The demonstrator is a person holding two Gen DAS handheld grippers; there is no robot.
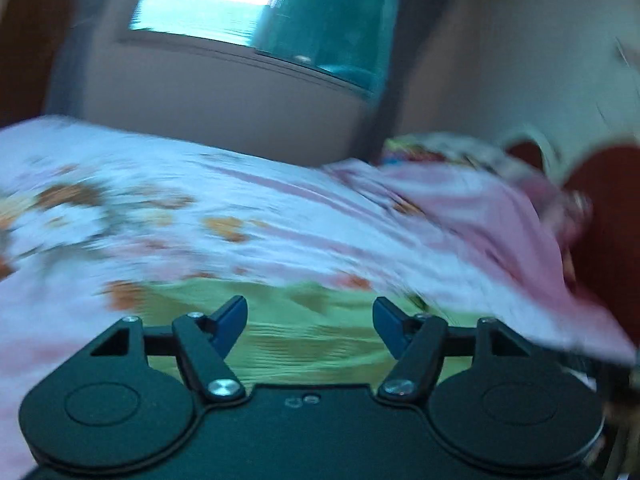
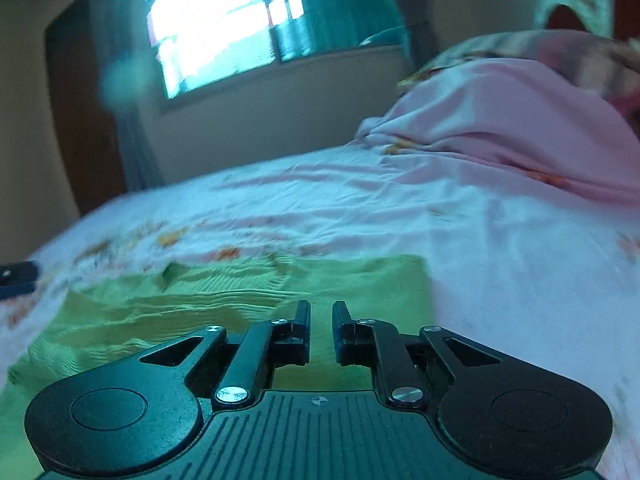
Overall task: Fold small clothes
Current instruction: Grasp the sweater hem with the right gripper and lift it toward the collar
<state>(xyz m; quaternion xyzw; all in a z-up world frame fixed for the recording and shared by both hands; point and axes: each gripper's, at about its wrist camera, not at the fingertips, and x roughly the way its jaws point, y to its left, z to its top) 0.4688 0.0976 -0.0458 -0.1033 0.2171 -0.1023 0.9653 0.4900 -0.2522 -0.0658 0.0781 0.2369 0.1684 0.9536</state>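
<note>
A light green ribbed garment (image 2: 224, 296) lies flat on a bed with a white and pink flowered sheet (image 2: 500, 264). In the left wrist view the green garment (image 1: 296, 332) lies just ahead of my left gripper (image 1: 310, 320), which is wide open and empty above it. My right gripper (image 2: 321, 320) hovers over the garment's near right part, its fingers a narrow gap apart with nothing between them. The left gripper's tip (image 2: 18, 278) shows at the left edge of the right wrist view. The left wrist view is blurred.
A pink pillow (image 2: 512, 120) and a patterned pillow (image 2: 540, 46) lie at the head of the bed on the right. A window (image 2: 216, 24) with teal curtains is in the far wall. A dark red headboard (image 1: 608, 232) stands at right.
</note>
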